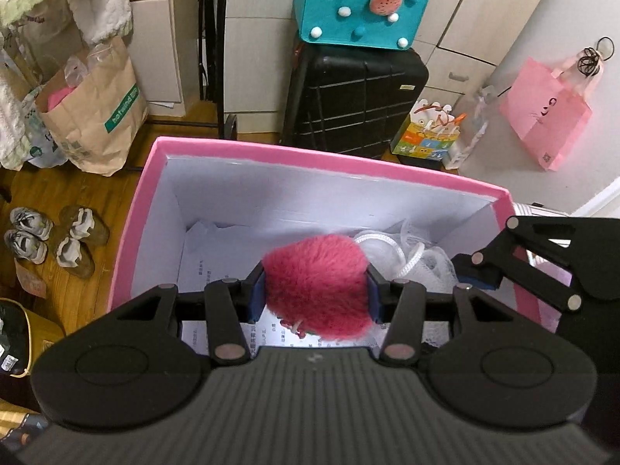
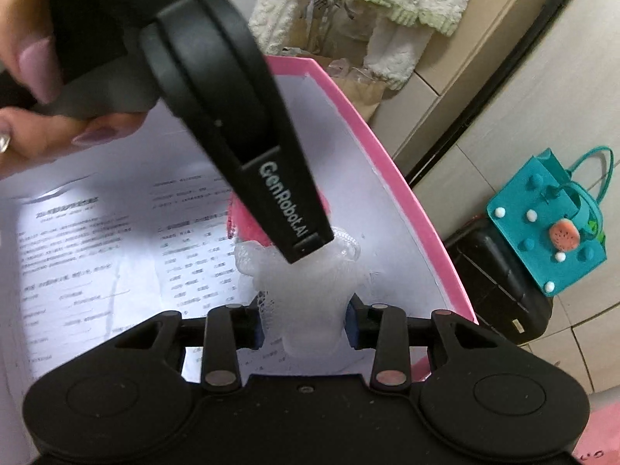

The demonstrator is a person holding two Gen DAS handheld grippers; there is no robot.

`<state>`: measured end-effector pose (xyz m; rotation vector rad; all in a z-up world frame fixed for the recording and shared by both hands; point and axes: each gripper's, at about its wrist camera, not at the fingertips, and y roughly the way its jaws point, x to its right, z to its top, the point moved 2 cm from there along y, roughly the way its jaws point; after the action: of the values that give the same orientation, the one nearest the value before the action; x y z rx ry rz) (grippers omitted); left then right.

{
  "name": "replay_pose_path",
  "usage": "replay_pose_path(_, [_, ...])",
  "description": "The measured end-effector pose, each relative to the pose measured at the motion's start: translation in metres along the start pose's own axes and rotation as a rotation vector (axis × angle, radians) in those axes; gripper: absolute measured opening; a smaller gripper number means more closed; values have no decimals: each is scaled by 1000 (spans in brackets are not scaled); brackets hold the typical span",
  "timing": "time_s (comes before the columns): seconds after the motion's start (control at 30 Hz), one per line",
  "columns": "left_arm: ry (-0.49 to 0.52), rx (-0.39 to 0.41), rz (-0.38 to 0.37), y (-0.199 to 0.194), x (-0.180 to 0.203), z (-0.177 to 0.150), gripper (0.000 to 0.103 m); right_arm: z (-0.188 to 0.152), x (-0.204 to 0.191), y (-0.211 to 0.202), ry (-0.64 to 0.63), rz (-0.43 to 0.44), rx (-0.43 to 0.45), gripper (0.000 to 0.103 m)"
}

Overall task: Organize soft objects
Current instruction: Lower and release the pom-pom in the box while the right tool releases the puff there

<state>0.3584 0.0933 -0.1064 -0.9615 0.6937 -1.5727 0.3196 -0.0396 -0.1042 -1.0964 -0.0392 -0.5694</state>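
Observation:
My left gripper (image 1: 316,290) is shut on a fluffy pink pompom (image 1: 316,285) and holds it inside the pink box (image 1: 310,157), above the printed paper lining its bottom. My right gripper (image 2: 306,319) is shut on a white mesh bath pouf (image 2: 306,294) with a white cord, also inside the box (image 2: 387,178) near its right wall. In the left wrist view the pouf (image 1: 422,255) lies right of the pompom, with the right gripper (image 1: 480,271) beside it. In the right wrist view the left gripper's body (image 2: 240,124) crosses above and hides most of the pompom (image 2: 248,221).
A black suitcase (image 1: 352,97) with a teal felt bag (image 1: 360,4) on top stands behind the box. A brown paper bag (image 1: 93,108) and shoes (image 1: 50,240) are on the wooden floor at left. A pink bag (image 1: 546,116) hangs at right.

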Motion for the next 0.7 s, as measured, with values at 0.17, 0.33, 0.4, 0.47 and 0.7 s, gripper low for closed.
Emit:
replay_pose_path(0.17, [-13, -12, 28, 10, -1, 1, 49, -1, 2, 7, 7, -8, 0, 40])
replay_pose_path(0.33, [-34, -7, 16, 11, -3, 3, 53, 1, -5, 9, 12, -44, -22, 40])
replay_pose_path(0.4, [-51, -17, -3, 8, -5, 2, 53, 1, -7, 9, 6, -55, -31, 41])
replay_pose_path(0.47, [-53, -17, -12, 5, -6, 0, 53, 0, -10, 9, -4, -62, -33, 41])
replay_pose_path(0.7, [-28, -32, 15, 3, -1, -7, 49, 0, -13, 1, 9, -45, -9, 48])
